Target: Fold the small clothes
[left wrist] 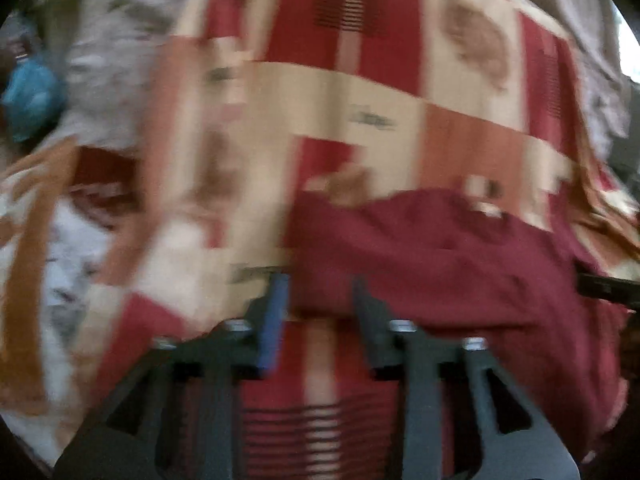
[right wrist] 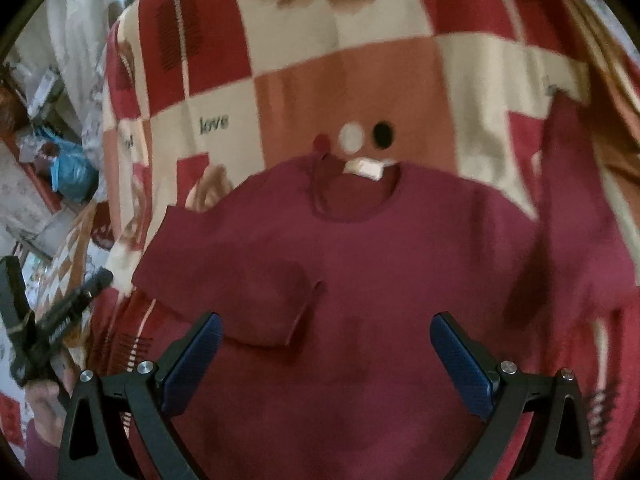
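A small maroon short-sleeved shirt lies flat on a red, cream and orange patchwork blanket, neck hole away from me with a white label. Its left sleeve is folded in over the body. My right gripper is open and empty, hovering over the shirt's lower body. In the blurred left wrist view the shirt lies to the right. My left gripper is open with a narrow gap, empty, at the shirt's left edge; it also shows in the right wrist view.
A white disc, a black disc and a small red one lie on the blanket just beyond the collar. A blue bag and clutter sit off the blanket's left side. Grey patterned fabric borders the blanket.
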Demonstrator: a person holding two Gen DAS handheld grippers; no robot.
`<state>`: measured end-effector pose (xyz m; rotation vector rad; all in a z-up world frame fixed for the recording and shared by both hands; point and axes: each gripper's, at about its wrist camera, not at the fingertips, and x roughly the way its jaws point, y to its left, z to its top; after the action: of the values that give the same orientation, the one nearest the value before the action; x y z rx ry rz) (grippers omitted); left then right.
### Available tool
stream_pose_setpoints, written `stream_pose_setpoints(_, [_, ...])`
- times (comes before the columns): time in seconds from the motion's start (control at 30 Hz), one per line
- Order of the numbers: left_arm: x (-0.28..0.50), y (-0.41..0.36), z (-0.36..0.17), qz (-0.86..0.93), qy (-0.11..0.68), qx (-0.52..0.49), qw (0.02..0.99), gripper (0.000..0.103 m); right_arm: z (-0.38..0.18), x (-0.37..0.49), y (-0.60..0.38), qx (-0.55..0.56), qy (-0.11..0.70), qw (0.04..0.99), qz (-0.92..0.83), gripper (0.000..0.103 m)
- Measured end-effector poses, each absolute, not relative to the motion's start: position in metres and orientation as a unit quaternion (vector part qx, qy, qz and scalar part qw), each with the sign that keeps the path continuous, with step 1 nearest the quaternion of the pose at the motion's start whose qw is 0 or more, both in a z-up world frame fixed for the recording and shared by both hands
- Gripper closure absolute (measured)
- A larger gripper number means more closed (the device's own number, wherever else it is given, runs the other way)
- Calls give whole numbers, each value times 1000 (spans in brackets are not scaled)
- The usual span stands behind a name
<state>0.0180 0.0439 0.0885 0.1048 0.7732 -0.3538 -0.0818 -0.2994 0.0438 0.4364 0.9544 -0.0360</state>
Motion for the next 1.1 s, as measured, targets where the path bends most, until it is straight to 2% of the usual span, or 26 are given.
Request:
stream_pose_setpoints(0.03, [22, 60, 84, -145, 373, 47, 915, 44, 38, -71, -294, 203, 461, 864, -5, 0])
stream_pose_setpoints(0.23, [66, 141, 31, 10, 446, 59, 893, 44, -5, -19, -262, 122, 519, 846, -6, 2])
stream_pose_setpoints(0.3, [74, 166, 18, 60, 462, 53, 883, 44, -13, -13, -255, 97, 516, 851, -16, 14])
stream_pose_setpoints(0.33, [77, 176, 15, 78, 463, 47, 881, 44, -10, -14, -252, 87, 500, 862, -16, 25])
stream_pose_setpoints(0.37, [79, 188, 15, 78, 462, 27, 883, 47, -6, -13, -248, 70, 491, 868, -13, 50])
stream_pose_setpoints(0.4, [79, 196, 18, 63, 458, 2, 886, 47, -4, -12, -248, 63, 490, 869, -14, 61])
stream_pose_setpoints(0.47, [79, 198, 23, 68, 461, -9, 885, 47, 1, -12, -248, 60, 489, 870, -4, 79])
stream_pose_setpoints(0.57, [69, 182, 38, 73, 443, 11, 894, 47, 16, -19, -253, 56, 476, 878, -7, 96])
stream_pose_setpoints(0.77, [37, 138, 81, -14, 407, -8, 913, 47, 44, -46, -282, 87, 458, 884, -2, 95])
stream_pose_setpoints(0.83, [29, 122, 92, -41, 402, -21, 915, 47, 35, -43, -280, 98, 481, 872, 2, 71])
stream_pose_setpoints(0.87, [24, 112, 96, -56, 401, -26, 914, 47, 29, -44, -281, 109, 493, 863, 5, 43])
stream_pose_setpoints(0.9, [20, 103, 100, -70, 403, -26, 912, 47, 24, -44, -280, 120, 494, 861, 7, 39])
stream_pose_setpoints(1.07, [8, 61, 105, -116, 416, -15, 902, 47, 2, -38, -275, 133, 503, 854, -11, 39])
stream_pose_setpoints(1.1, [5, 52, 104, -124, 421, -13, 898, 47, -4, -35, -271, 120, 506, 854, -15, 46])
